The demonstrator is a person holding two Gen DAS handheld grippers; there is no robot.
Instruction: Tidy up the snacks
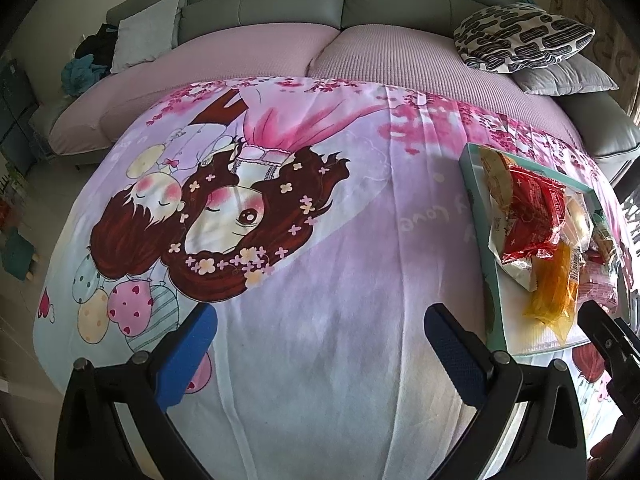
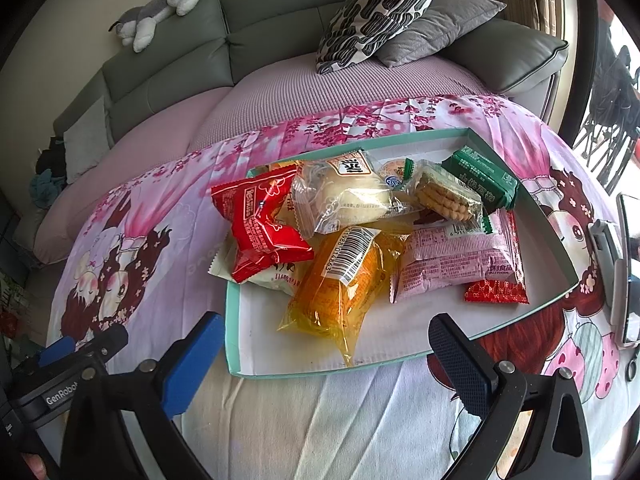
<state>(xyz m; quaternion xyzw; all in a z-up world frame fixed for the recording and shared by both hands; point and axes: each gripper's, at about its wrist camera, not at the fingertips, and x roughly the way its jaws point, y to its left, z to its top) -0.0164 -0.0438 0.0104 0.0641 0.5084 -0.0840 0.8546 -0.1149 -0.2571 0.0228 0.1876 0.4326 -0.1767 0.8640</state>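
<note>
Snacks: a loose heap of wrapped packets lies in the teal-rimmed tray (image 2: 236, 336), which sits on the cartoon-print cloth (image 2: 320, 420) spread over the counter
Lie of the heap: red packet (image 2: 262, 228) hangs over the tray's left rim; orange packet (image 2: 340, 280) points toward the near rim; pink packet (image 2: 460, 260) and small red sachet (image 2: 496, 292) sit right of it; clear bun packet (image 2: 348, 196), biscuit pack (image 2: 448, 198) and green pack (image 2: 480, 178) lie toward the far rim
Stage: all packets seen are in or overlapping the tray, yet piled anyhow; this fits a gathering just finished as well as a sorting still wanted
Right gripper (image 2: 324, 364): spread wide, holding nothing, just short of the tray's near rim
Left gripper (image 1: 320, 344): spread wide, holding nothing, over bare cloth left of the tray
Doing it well: my guess is crinkly wrappers slip, so pinch a sealed end, lift clear of neighbours, and mind the bun and biscuits, which crush
Edges: the overhanging red packet could slide off the tray's left rim
Open room: broad bare cloth left of the tray; a phone stand (image 2: 612, 264) crowds its right side
</note>
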